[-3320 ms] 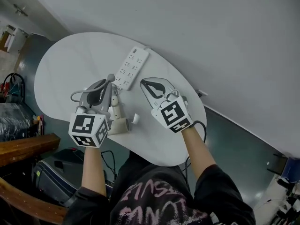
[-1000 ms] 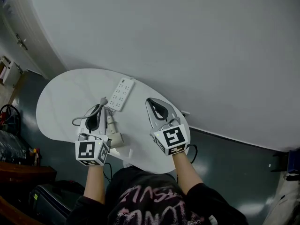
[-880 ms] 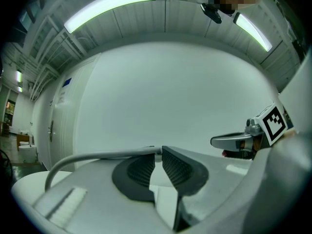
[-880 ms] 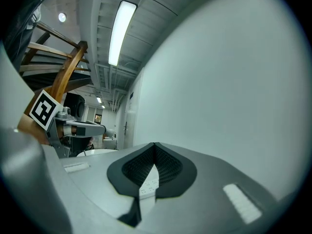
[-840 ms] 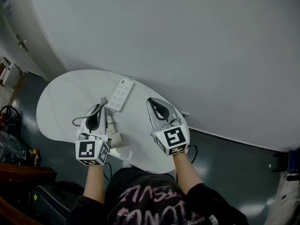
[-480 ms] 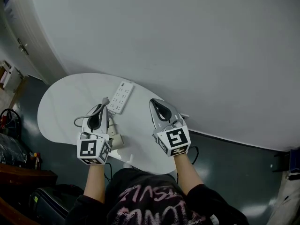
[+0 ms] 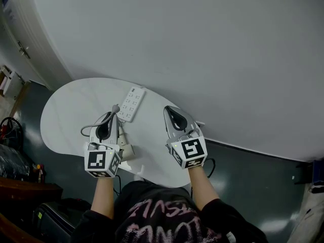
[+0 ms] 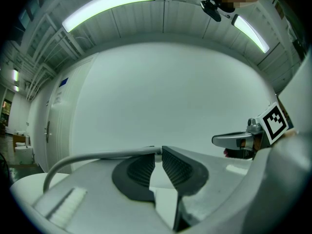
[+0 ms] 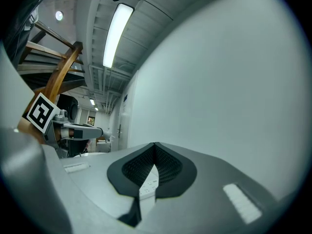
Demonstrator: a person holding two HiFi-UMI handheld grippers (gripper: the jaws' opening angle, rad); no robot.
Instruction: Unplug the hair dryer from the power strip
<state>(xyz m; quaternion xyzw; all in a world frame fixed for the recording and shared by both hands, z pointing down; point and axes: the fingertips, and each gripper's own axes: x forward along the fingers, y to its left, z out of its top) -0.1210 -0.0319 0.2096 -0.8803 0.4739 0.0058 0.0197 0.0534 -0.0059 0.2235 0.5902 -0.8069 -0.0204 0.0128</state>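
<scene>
In the head view a white power strip [image 7: 130,104] lies on the white oval table [image 7: 66,105]. My left gripper [image 7: 115,110] hovers just short of the strip's near end, shut on the hair dryer's grey plug. The plug is out of the strip. In the left gripper view the grey cord [image 8: 87,159] runs left from the left gripper [image 8: 157,152]. The beige hair dryer [image 7: 125,148] lies beneath that gripper. My right gripper [image 7: 167,109] is to the right of the strip, shut and empty. In the right gripper view the right gripper [image 9: 155,145] frames the strip [image 9: 147,184].
A plain white wall [image 7: 202,44] rises behind the table. The table's near edge is by the person's body. Dark floor surrounds the table, with dark clutter [image 7: 10,158] on the floor at the left. A black cable [image 7: 207,163] hangs by the right forearm.
Both grippers stay almost where they were. The right gripper has drifted slightly right and toward me in the picture. The left gripper keeps hold of the plug, clear of the strip.
</scene>
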